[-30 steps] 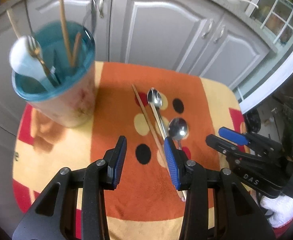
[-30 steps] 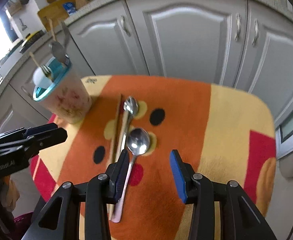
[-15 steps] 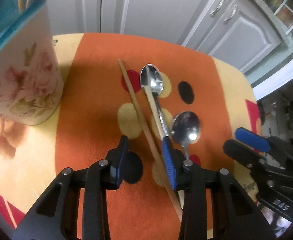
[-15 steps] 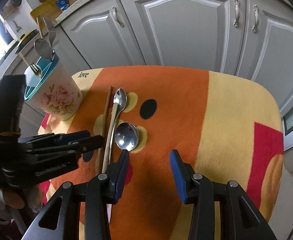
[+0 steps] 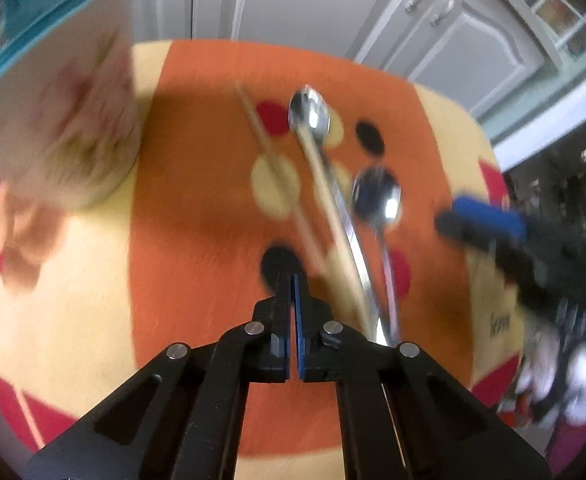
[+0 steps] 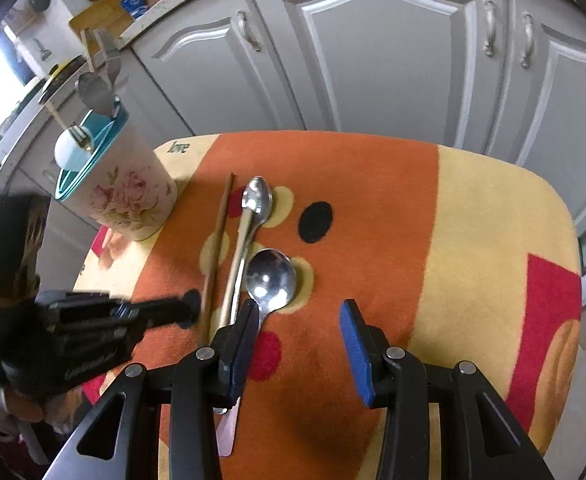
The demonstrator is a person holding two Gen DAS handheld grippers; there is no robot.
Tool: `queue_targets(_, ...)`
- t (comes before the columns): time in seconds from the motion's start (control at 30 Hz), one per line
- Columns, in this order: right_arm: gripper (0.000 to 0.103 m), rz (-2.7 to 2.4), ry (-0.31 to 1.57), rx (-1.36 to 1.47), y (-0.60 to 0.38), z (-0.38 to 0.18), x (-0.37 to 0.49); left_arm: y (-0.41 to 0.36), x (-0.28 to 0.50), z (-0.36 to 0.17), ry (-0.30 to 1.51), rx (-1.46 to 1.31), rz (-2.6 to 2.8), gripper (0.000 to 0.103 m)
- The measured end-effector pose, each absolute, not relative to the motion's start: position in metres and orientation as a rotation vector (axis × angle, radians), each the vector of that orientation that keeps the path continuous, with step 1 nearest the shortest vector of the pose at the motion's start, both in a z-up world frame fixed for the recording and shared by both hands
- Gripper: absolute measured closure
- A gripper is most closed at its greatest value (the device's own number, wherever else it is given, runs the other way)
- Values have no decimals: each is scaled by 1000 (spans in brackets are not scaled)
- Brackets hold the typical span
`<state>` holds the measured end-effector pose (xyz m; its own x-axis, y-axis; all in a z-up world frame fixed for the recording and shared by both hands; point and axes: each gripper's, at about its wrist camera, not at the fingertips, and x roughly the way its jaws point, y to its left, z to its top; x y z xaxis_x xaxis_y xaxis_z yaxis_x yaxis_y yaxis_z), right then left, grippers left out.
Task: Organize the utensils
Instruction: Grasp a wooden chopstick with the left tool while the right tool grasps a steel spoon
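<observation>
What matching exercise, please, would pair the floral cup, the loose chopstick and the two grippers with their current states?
1. floral cup
2. chopstick
3. left gripper
4. right gripper

A. jaws open
B. lying flat on the cloth
C. jaws shut
D. upright, holding utensils

Pairs: 1-D, 2-B, 3-C, 4-A.
The left gripper's jaws have just closed, with nothing visibly between them.

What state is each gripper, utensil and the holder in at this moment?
left gripper: shut, just closed, nothing between the pads.
right gripper: open, empty.
utensil cup: upright, holding utensils.
chopstick: lying flat on the cloth.
long spoon: lying flat.
round spoon: lying flat, bowl up.
</observation>
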<state>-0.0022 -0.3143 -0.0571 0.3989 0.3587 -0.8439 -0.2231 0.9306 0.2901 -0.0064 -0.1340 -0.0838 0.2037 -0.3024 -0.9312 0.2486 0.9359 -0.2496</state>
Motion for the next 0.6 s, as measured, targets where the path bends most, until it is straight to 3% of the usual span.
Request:
queue_targets(0.33,63,373,1115,138,-312,-64,5,-123,-13,-75,1288,-130,-387,101)
queue_targets(0.5,63,377,1125,119,-310,-64,-2,-146,4,-76,1264,-93,-361,87)
queue_targets(0.6,63,371,1122,128,-314,-63,-4,-161,13,-88,1294,-77,-357,86)
